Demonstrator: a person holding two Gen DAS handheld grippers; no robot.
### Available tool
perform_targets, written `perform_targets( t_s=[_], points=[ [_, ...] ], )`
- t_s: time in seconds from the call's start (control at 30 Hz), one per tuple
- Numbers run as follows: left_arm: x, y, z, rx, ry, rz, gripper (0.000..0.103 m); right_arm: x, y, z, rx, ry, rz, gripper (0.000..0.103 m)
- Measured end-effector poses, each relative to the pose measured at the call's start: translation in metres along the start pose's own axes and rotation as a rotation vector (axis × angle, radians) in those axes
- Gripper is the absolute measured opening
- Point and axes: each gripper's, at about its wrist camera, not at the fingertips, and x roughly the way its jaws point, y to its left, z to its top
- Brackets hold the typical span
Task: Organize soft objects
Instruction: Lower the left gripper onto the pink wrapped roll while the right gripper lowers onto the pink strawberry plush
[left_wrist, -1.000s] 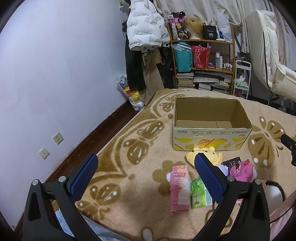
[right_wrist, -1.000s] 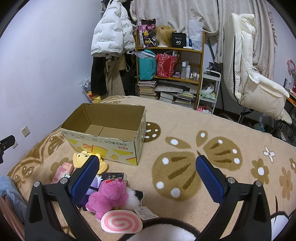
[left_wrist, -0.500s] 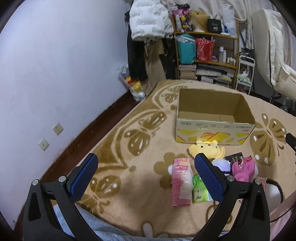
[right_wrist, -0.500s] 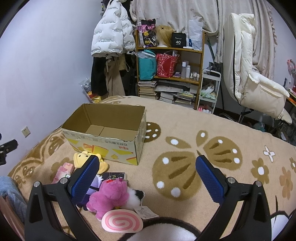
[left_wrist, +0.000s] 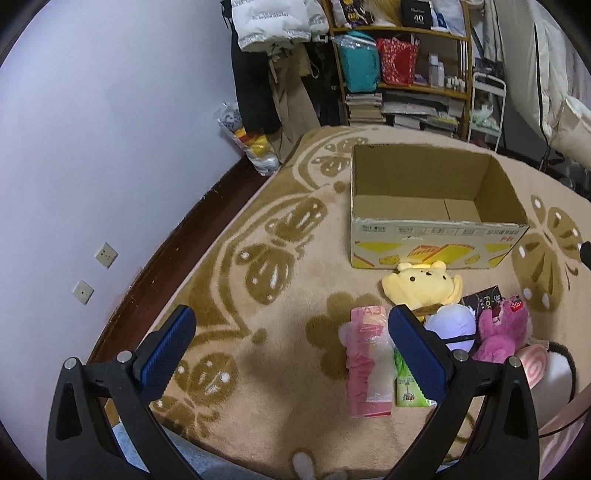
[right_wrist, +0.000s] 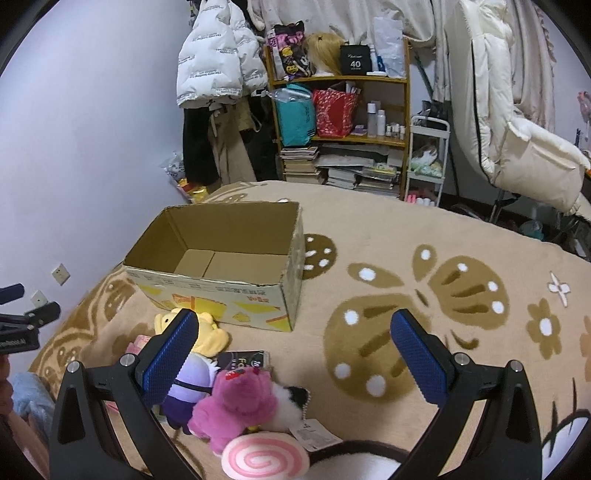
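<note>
Left gripper (left_wrist: 291, 341) spread wide, holding nothing; right gripper (right_wrist: 293, 343) likewise, above plush toys (right_wrist: 236, 402).

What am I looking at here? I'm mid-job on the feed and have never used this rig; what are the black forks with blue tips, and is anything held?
There is no robot arm. A person holds one claw in each hand, and a fisheye camera on each looks forward along its two blue-padded fingers. The left wrist view shows the left claw; the right wrist view shows the right claw. Both are wide open and hold nothing.

On the patterned blanket stands an open cardboard box with nothing visible inside. In front of it lie the soft things: a yellow bear plush, a pale purple plush, a pink plush, a pink swirl cushion, a pink packet and a green packet. None is in the box yet.
</note>
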Motion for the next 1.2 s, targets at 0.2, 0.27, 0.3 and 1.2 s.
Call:
perform_targets(
  t_s=[0.2,0.27,0.3,1.2],
  points=[
    [0.02,-0.004,0.002,0.01,0.06,-0.008,0.103,0.016,0.009,0.002,-0.001,0.037,0.022,0.103],
    [0.026,-0.004,0.003,0.005,0.075,-0.009,0.103,0.024,0.012,0.001,-0.001,0.061,0.029,0.103],
    [0.03,-0.004,0.004,0.002,0.087,-0.009,0.103,0.026,0.013,0.0,0.0,0.07,0.032,0.103],
    [0.121,-0.033,0.003,0.016,0.327,-0.075,0.103,0.091,0.024,-0.035,0.031,0.346,0.102,0.103]
  ],
)
